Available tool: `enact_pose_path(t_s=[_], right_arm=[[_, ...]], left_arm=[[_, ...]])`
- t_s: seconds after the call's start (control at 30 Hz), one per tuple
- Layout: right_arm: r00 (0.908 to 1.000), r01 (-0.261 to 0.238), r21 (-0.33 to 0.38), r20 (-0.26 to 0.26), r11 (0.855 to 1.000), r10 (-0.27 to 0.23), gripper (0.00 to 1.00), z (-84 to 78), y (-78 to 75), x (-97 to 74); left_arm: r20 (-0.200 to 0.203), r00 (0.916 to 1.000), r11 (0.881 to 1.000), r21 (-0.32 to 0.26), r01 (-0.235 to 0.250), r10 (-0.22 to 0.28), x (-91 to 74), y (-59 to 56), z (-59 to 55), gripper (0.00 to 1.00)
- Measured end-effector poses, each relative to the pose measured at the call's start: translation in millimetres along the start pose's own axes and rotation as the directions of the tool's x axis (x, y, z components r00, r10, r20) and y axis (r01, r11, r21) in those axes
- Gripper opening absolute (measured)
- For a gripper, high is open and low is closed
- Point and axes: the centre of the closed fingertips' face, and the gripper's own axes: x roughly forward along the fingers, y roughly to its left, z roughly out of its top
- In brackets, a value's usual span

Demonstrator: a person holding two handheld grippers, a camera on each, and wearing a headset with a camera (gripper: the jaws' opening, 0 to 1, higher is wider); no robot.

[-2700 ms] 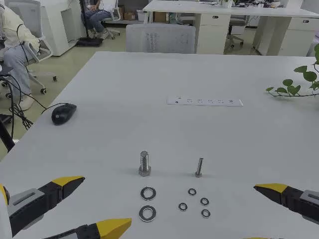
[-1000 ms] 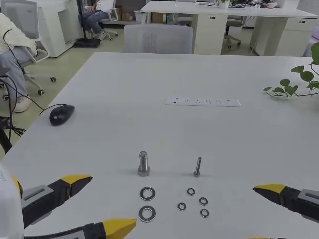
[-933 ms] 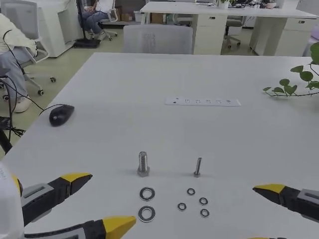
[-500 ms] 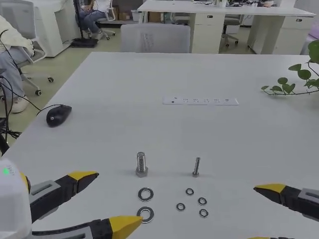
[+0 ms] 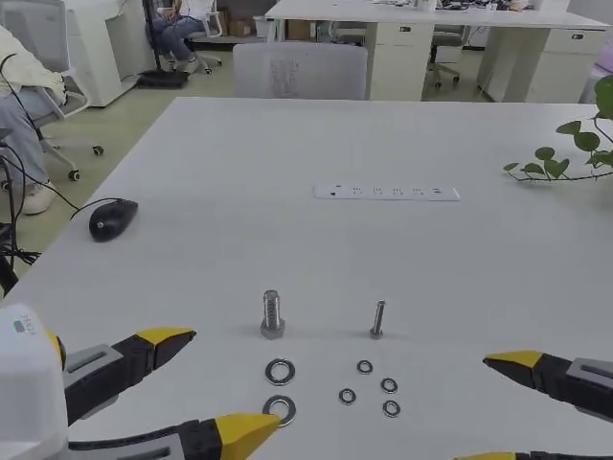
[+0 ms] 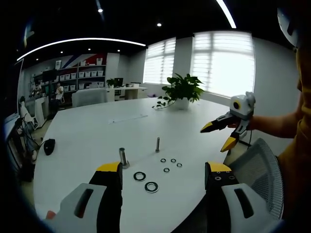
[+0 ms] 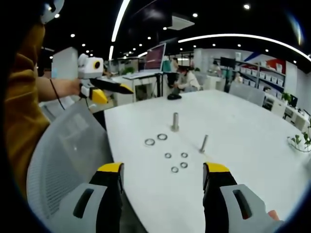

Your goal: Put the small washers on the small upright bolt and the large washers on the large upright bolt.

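Both gape wide: left gripper (image 5: 235,378) and right gripper (image 5: 472,409) flank the washers (image 5: 280,371) at the near edge of the table (image 5: 287,144); open surface stretches beyond the bolts (image 5: 272,314).

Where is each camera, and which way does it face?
Head view: on the person's headset, looking down at the white table; left hand-held gripper and right hand-held gripper enter below.
Left gripper view: on the left one, looking along its jaws at the right one and an orange sleeve.
Right gripper view: on the right one, facing the left one and sleeve.
Shared: the large steel bolt, small steel bolt, flat steel washers.
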Motion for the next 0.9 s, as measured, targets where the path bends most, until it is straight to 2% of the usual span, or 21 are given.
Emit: enact_pose_path(t_s=[0.27, 0.53, 0.9], right_arm=[[0.9994, -0.019, -0.021, -0.028, 1.000, 0.018, 0.67, 0.2, -4.0, 5.5], [0.9960, -0.060, -0.047, -0.070, 0.997, 0.056, 0.64, -0.8, -6.8, 19.7], [0.9827, -0.101, -0.079, -0.163, 0.992, 0.087, 0.58, -9.3, -14.1, 42.5]], left_arm=[[-0.007, 0.9999, 1.000, 0.001, 0.013, -0.013, 4.3, -4.2, -1.8, 0.68], [-0.007, 0.9999, 1.000, -0.003, 0.007, -0.007, 2.3, -2.7, -1.9, 0.68], [-0.001, 1.0000, 1.000, -0.011, -0.008, 0.008, -2.6, -1.0, -3.2, 0.68]])
